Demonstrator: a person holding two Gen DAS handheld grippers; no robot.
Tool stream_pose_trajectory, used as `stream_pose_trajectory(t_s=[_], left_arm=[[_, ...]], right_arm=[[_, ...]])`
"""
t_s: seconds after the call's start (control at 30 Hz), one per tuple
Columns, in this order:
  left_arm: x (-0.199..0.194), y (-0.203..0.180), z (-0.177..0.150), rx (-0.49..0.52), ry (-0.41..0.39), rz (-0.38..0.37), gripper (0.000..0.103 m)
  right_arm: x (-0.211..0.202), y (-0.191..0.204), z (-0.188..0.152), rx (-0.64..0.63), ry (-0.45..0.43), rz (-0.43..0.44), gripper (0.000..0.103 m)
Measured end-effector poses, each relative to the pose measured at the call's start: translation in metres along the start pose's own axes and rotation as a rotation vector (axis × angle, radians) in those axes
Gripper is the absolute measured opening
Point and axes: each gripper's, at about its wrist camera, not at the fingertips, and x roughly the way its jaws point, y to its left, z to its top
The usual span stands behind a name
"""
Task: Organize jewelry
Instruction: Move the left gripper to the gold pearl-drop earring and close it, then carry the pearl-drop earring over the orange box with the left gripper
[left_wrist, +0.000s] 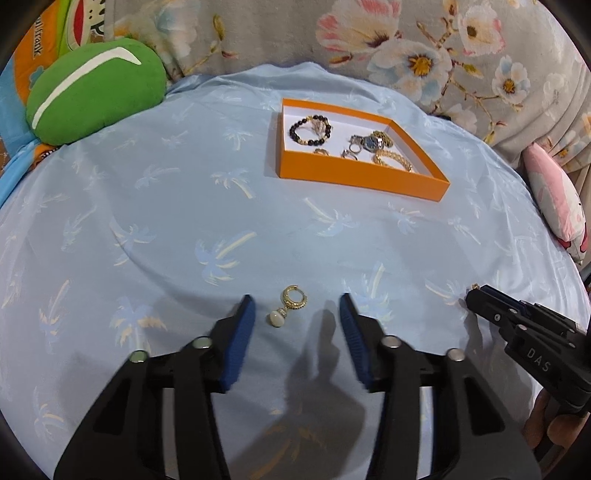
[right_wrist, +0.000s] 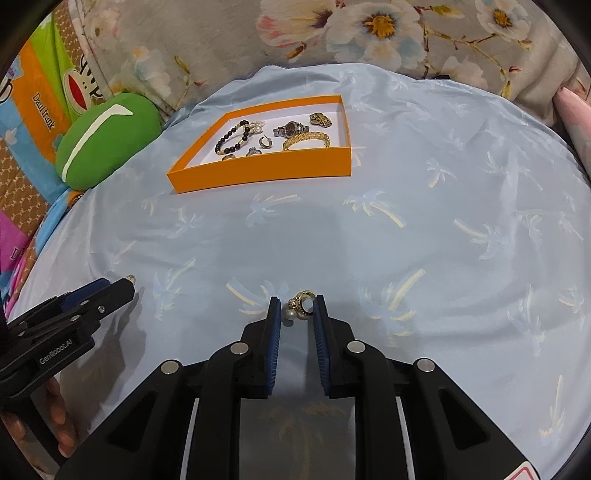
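Right gripper (right_wrist: 297, 304) pinches earring (right_wrist: 300, 304), pads partly hiding it.

Left claw (left_wrist: 297, 308) angled down, jaws apart, nothing pinched. Right claw (right_wrist: 297, 307) angled down, jaws closed to narrow gap.

Box (left_wrist: 354, 173) far on sheet (left_wrist: 147, 221), holding bracelet (left_wrist: 308, 130), watch (left_wrist: 369, 142), rings (left_wrist: 349, 154). Cushion (left_wrist: 92, 92) far left of box. One earring (left_wrist: 290, 305) near, between left gripper (left_wrist: 297, 306) fingers; second earring (right_wrist: 301, 304) between right gripper (right_wrist: 297, 306) fingers.
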Motion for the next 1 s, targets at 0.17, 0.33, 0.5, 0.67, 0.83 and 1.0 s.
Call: stream_pose_trajectory(t_s=[0.17, 0.33, 0.5, 0.67, 0.83, 1.0], left_arm=[[0.002, -0.003, 0.002, 0.012, 0.003, 0.004, 0.026], [0.004, -0.003, 0.003, 0.006, 0.008, -0.010, 0.006], [0.002, -0.004, 0.003, 0.011, -0.001, -0.019, 0.003], [-0.002, -0.006, 0.003, 0.014, -0.014, -0.023, 0.003], [-0.013, -0.010, 0.006, 0.008, -0.040, -0.040, 0.003], [-0.028, -0.014, 0.017, 0.005, -0.074, -0.071, 0.003]], right_arm=[[0.001, -0.002, 0.000, 0.010, 0.002, 0.010, 0.017], [0.000, -0.002, 0.000, 0.012, 0.002, 0.011, 0.017], [-0.001, -0.001, 0.000, 0.011, -0.008, 0.011, 0.017], [-0.003, -0.001, 0.000, 0.012, -0.019, 0.013, 0.017], [-0.008, -0.003, 0.004, 0.021, -0.030, 0.025, 0.017], [-0.018, -0.006, 0.014, 0.021, -0.059, 0.033, 0.017]])
